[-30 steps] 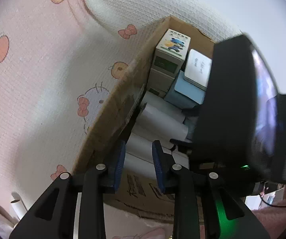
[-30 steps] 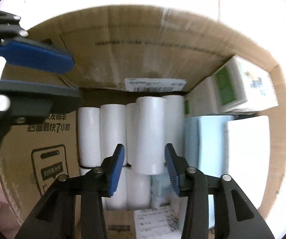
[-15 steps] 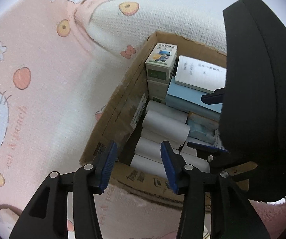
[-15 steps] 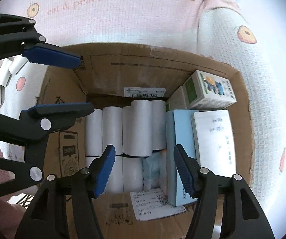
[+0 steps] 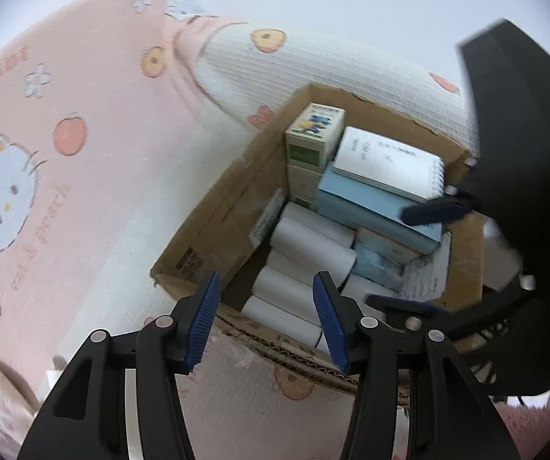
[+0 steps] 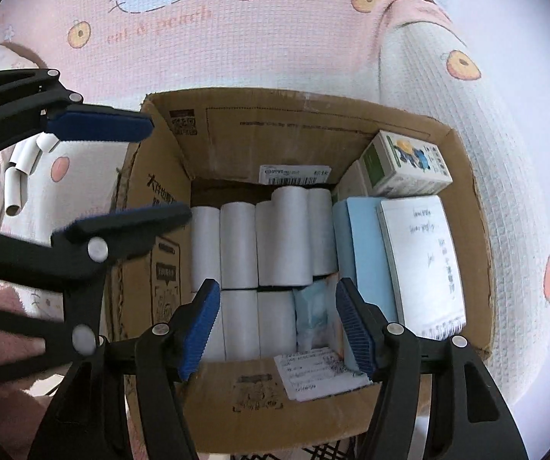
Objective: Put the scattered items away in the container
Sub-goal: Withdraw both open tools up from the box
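Observation:
An open cardboard box point(image 6: 244, 142) point(image 5: 213, 230) sits on a pink patterned blanket. It holds several white paper rolls point(image 6: 282, 237) point(image 5: 309, 245), a light blue box point(image 6: 367, 253), a white notepad point(image 6: 424, 257) point(image 5: 386, 165) and a small cartoon carton point(image 6: 405, 165) point(image 5: 313, 134). My right gripper point(image 6: 278, 322) is open and empty above the box's near side. My left gripper point(image 5: 265, 318) is open and empty over the box's left near corner; it also shows in the right wrist view point(image 6: 121, 172).
Several small white cardboard tubes point(image 6: 20, 172) lie on the blanket left of the box. The pink blanket point(image 6: 275, 38) surrounds the box, with a white waffle-knit fold point(image 5: 313, 65) behind it. The right gripper's black body point(image 5: 520, 153) fills the right of the left wrist view.
Both grippers have pulled up and back from the box and opened wider. A white roll that stood between the right fingers now lies in the box.

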Demonstrator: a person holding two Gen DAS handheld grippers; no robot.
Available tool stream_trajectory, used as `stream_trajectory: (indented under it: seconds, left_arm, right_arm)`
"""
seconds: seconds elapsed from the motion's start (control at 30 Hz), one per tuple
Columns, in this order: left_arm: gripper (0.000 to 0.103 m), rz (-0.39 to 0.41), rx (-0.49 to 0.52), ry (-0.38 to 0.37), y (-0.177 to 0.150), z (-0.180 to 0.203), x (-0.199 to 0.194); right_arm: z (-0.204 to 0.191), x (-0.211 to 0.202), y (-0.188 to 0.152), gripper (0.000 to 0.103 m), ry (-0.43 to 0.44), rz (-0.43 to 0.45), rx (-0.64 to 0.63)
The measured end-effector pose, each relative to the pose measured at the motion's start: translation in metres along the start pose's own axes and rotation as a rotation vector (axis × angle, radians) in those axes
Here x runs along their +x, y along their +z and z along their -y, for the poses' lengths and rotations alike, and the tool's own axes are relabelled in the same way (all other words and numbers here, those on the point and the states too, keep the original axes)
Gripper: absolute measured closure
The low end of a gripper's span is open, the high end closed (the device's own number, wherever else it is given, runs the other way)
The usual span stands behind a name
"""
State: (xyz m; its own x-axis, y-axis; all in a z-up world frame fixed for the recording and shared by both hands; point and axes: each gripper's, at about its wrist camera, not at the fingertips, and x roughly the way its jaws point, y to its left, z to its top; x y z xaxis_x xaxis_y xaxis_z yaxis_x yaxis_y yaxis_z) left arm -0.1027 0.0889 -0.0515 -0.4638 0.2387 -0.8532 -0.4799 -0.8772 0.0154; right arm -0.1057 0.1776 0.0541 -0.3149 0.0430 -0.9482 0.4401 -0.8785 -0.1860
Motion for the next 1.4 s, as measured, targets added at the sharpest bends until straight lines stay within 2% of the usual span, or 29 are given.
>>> stream_trajectory:
  seconds: [0.03,0.07,0.1,0.2,0.27,0.37,0.53,0.6,0.73,0.87,0.93,1.0,1.1,1.17,1.4]
  left_arm:
    - [0.048,0.004,-0.023,0.014,-0.002,0.0,-0.001]
    - [0.048,0.008,-0.046,0.012,-0.003,0.0,-0.003]
    - [0.048,0.008,-0.075,-0.016,-0.005,-0.005,-0.004]
    - [0.048,-0.011,-0.157,-0.097,-0.007,-0.005,-0.006]
    - [0.048,-0.016,-0.182,-0.11,-0.006,0.0,-0.011]
    - [0.047,-0.004,-0.188,-0.081,-0.017,0.008,-0.022]
    - [0.047,0.04,-0.189,0.033,-0.022,0.009,-0.042]
    - [0.047,0.059,-0.174,0.07,-0.023,0.01,-0.049]
    - [0.047,0.061,-0.106,0.164,-0.025,0.02,-0.056]
    - [0.047,0.039,-0.067,0.158,-0.027,0.028,-0.057]
    - [0.047,0.015,-0.055,0.158,-0.027,0.032,-0.055]
    - [0.047,0.024,-0.02,0.18,-0.028,0.036,-0.055]
    - [0.047,0.064,0.041,0.281,-0.031,0.044,-0.059]
    - [0.047,0.078,0.072,0.304,-0.033,0.047,-0.061]
    - [0.047,0.063,0.068,0.261,-0.035,0.045,-0.064]
  right_arm:
    - [0.001,0.003,-0.004,0.041,0.008,0.004,0.012]
    - [0.003,0.005,-0.007,0.035,0.013,0.011,0.028]
    - [0.004,0.004,-0.011,0.03,0.016,0.02,0.054]
    - [0.007,-0.02,-0.026,0.028,0.054,0.058,0.125]
    - [0.007,-0.025,-0.033,0.028,0.101,0.097,0.165]
    - [0.001,-0.036,-0.038,0.027,0.083,0.128,0.158]
    - [-0.008,-0.037,-0.042,0.022,-0.015,0.194,0.119]
    - [-0.004,-0.038,-0.046,0.019,-0.016,0.214,0.145]
    - [0.01,-0.034,-0.053,0.016,0.059,0.223,0.245]
    - [0.017,-0.026,-0.064,0.016,0.116,0.216,0.322]
    - [0.016,-0.024,-0.066,0.016,0.094,0.207,0.325]
    - [0.013,-0.024,-0.065,0.016,0.055,0.203,0.313]
    - [0.009,-0.027,-0.066,0.016,0.045,0.217,0.293]
    - [0.006,-0.03,-0.067,0.016,0.046,0.227,0.282]
    - [0.003,-0.036,-0.069,0.016,0.001,0.233,0.268]
